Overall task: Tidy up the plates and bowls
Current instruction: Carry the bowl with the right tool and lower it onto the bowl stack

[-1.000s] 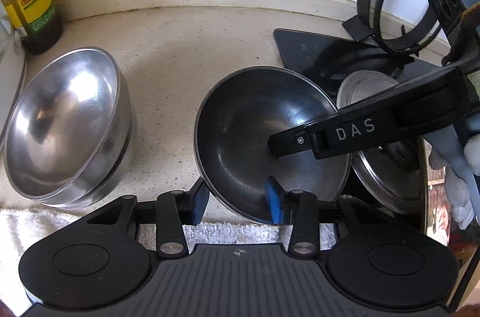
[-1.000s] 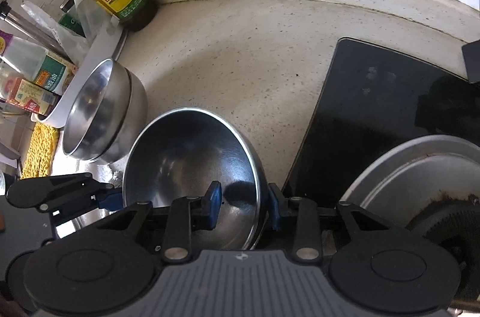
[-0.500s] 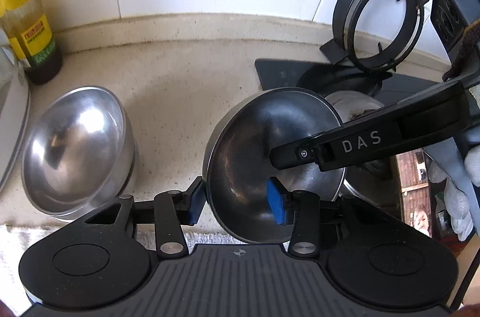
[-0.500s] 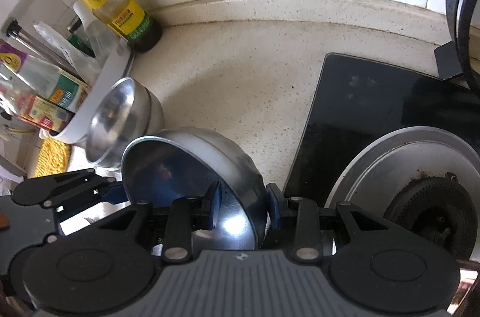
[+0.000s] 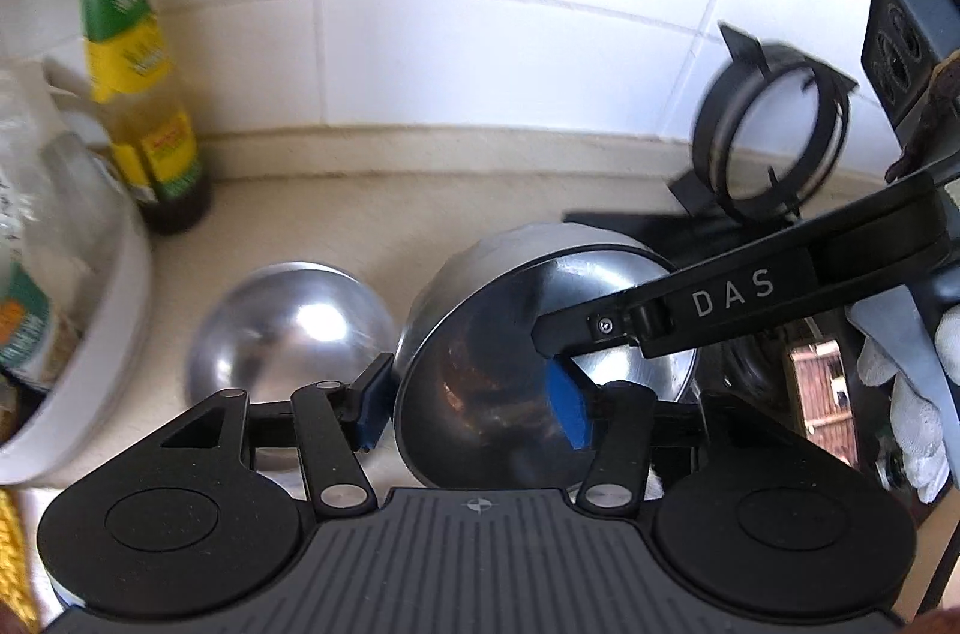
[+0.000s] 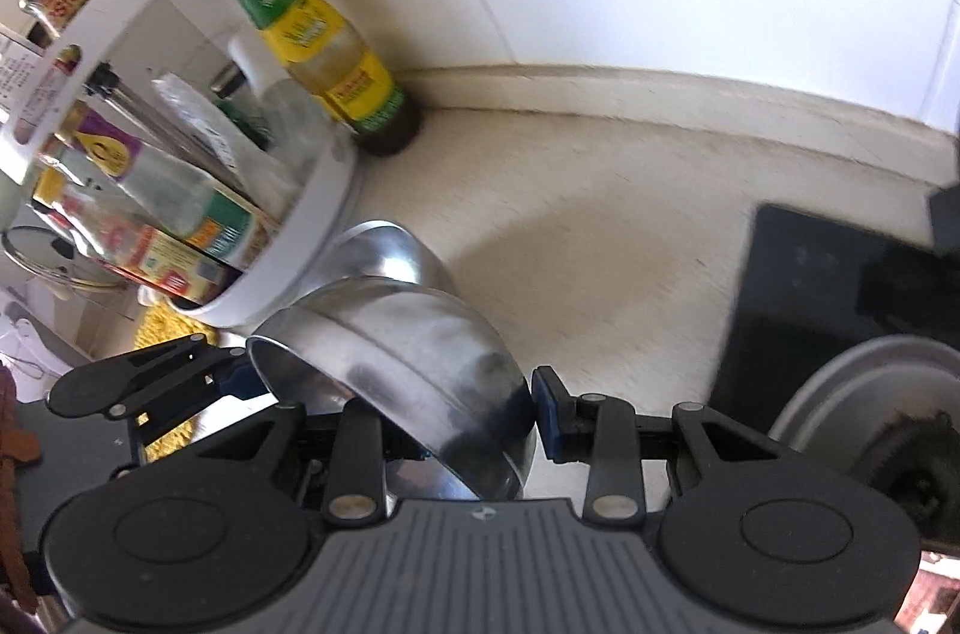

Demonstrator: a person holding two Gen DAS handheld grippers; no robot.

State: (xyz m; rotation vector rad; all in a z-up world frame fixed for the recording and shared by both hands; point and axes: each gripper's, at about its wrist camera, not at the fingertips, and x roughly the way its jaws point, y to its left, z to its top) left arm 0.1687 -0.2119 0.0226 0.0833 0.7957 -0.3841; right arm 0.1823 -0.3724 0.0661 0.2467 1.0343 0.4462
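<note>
I have one steel bowl (image 5: 528, 358) up off the surface (image 6: 600, 226), tilted steeply on edge, and I judge this the carry step: bringing it over to nest in the stacked bowls (image 5: 288, 328) at about nine o'clock from it in the left wrist view. My right gripper (image 6: 480, 424) pinches the bowl's wall, one pad outside at its three o'clock side, the other inside; the jaws are closed down to the thickness of the steel. My left gripper (image 5: 474, 412) is spread wide around the near rim, one blue pad just outside the wall and one inside, neither clearly pressing, so I read it as steadying and not gripping.

The stack sits beside the white condiment rack (image 6: 312, 214), with the sauce bottle (image 6: 324, 46) further back at twelve o'clock. Next I should level the bowl, centre it over the stack and lower it, keeping clear of the rack. A one-wall pinch on smooth steel may slip.
</note>
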